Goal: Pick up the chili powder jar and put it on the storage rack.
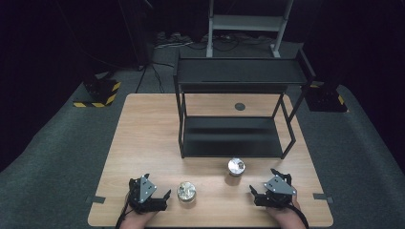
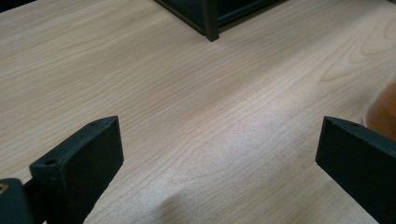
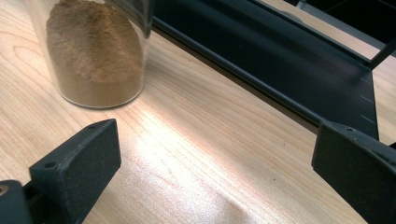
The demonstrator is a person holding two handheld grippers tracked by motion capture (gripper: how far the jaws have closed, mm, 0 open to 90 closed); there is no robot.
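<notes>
Two glass jars with shiny metal lids stand on the wooden table (image 1: 143, 129). One jar (image 1: 186, 192) is near the front edge, just right of my left gripper (image 1: 156, 186). The other jar (image 1: 236, 167) stands before the black shelf rack (image 1: 239, 76), up and left of my right gripper (image 1: 262, 182). In the right gripper view this jar (image 3: 95, 51) holds brown powder and sits ahead to the left of the open gripper (image 3: 217, 140). My left gripper (image 2: 219, 135) is open over bare wood, with an orange blur (image 2: 384, 112) at the right edge.
The black two-tier rack has a lower shelf (image 1: 231, 136) close to the tabletop; its front bar (image 3: 280, 70) runs just behind the powder jar, and one leg (image 2: 210, 18) stands ahead of the left gripper. Grey carpet surrounds the table.
</notes>
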